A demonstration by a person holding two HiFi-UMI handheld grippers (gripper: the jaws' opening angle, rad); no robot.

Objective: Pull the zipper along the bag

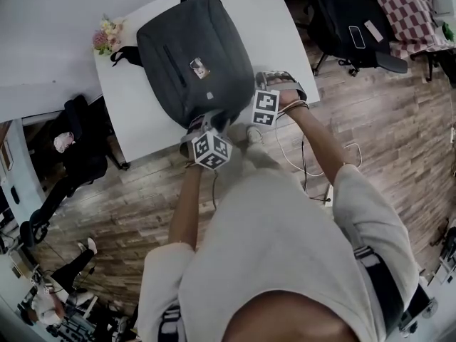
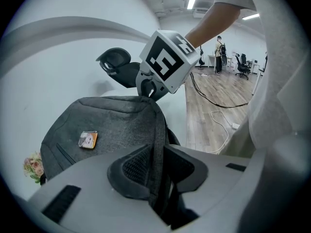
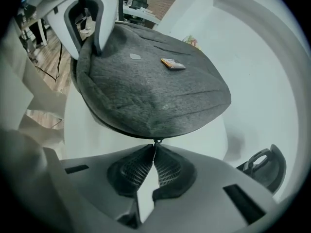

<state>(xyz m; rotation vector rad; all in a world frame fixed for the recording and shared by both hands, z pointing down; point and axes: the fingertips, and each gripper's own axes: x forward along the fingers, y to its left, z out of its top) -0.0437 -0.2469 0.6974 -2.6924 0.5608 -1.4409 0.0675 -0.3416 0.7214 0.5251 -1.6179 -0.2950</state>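
A dark grey backpack (image 1: 192,55) lies flat on the white table (image 1: 285,34), with a small picture badge (image 1: 199,67) on its front. At the bag's near edge my left gripper (image 1: 204,125) is shut on a thick fold of the bag's edge (image 2: 158,130), which runs up between the pads. To its right my right gripper (image 1: 246,118) meets the same edge. In the right gripper view, the right gripper (image 3: 154,152) is shut on the small metal zipper pull (image 3: 157,141) under the bag's rim (image 3: 150,125). The zipper track itself is hidden.
A small bunch of flowers (image 1: 107,35) sits at the table's left corner beside a black strap (image 1: 125,54). Black office chairs stand at the upper right (image 1: 349,27) and left (image 1: 78,148). A white cable (image 1: 306,162) lies on the wooden floor.
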